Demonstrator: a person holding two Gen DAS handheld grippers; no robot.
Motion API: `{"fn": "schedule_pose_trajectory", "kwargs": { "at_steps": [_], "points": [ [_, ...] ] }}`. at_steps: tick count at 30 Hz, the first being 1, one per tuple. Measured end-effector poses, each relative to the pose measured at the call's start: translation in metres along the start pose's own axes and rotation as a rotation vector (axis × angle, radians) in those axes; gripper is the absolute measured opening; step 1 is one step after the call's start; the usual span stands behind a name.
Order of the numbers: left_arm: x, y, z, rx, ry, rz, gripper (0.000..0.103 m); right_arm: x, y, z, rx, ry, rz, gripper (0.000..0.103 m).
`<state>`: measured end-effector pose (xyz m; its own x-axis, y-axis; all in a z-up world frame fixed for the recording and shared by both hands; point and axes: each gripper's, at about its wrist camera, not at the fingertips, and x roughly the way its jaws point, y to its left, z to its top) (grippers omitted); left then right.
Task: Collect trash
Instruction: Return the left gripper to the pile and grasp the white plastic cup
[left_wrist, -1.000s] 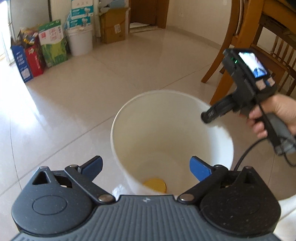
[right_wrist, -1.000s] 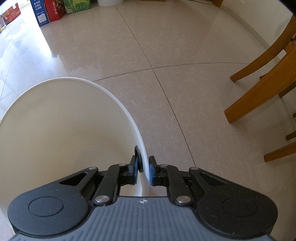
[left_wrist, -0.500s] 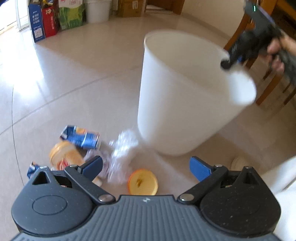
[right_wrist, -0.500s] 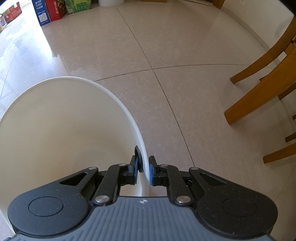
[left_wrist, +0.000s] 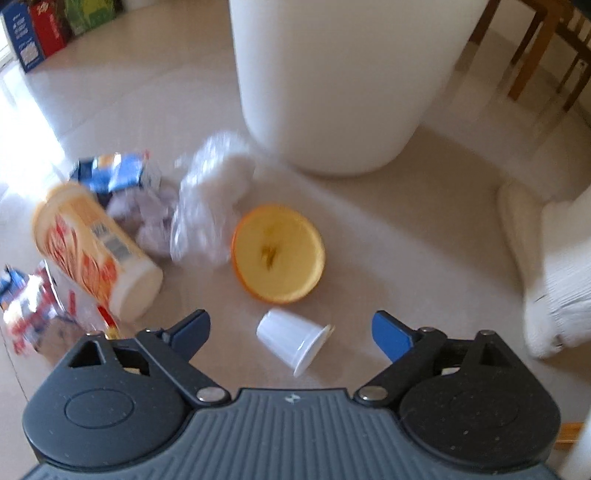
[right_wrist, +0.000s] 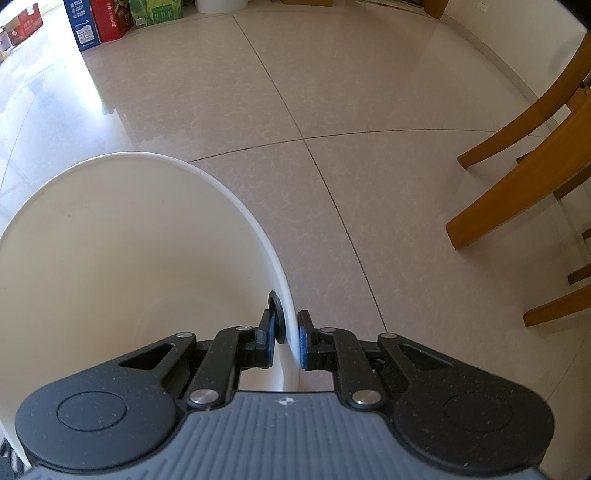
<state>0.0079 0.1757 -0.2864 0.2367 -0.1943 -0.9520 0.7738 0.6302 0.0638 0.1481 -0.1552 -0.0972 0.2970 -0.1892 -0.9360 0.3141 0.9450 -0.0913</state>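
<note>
A: Which step is being carried out?

B: The left tool (left_wrist: 291, 330) is being brought over a small white cup (left_wrist: 292, 340) lying on its side on the floor. Its jaws are closing, apart, nothing yet pressed.

A: And the bin?

B: The bin (right_wrist: 236, 206) is being held at its rim, the right tool (right_wrist: 287, 341) clamped on it. The bin is standing just beyond an orange lid (left_wrist: 279, 253).

A: Next move?

B: Judged: pads being lowered astride the cup, then being closed gently.
</note>
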Motion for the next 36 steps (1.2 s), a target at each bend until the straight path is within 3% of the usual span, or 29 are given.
{"fn": "schedule_pose_trajectory", "kwargs": {
  "at_steps": [6, 18, 29, 36],
  "points": [
    [0.029, -0.002, -0.016, 0.035, 0.022, 0.028, 0.084, 0.0, 0.0, 0.0, 0.002, 0.0, 0.002, 0.015],
    [0.056, 0.004, -0.015, 0.055, 0.067, 0.004, 0.052, -0.001, 0.0, -0.001, 0.002, -0.002, 0.003, 0.015],
    [0.031, 0.023, -0.015, -0.101, 0.059, -0.014, 0.051, -0.001, 0.0, 0.0, 0.002, -0.003, 0.002, 0.015],
    [-0.011, 0.032, 0.002, -0.04, 0.168, 0.026, 0.051, -0.001, 0.0, -0.001, -0.006, -0.004, 0.001, 0.015]
  ]
}}
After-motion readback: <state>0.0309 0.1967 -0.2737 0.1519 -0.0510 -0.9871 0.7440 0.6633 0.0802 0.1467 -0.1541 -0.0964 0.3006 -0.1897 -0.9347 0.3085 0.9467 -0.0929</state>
